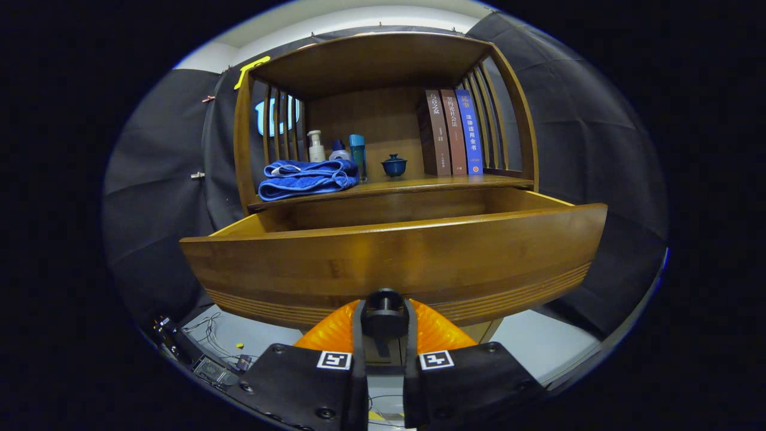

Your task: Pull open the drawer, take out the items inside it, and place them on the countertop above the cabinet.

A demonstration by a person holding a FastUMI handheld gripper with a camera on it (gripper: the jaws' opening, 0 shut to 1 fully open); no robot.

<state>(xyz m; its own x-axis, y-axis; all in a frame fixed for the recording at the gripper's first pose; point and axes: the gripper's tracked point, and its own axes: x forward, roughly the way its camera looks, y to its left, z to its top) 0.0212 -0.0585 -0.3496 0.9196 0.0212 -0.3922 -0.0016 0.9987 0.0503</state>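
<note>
The gripper point(384, 317) points level at the drawer point(395, 257) front, low at its middle, fingers closed tight on the dark knob point(384, 305). The drawer stands pulled out below the countertop point(419, 184)
</note>
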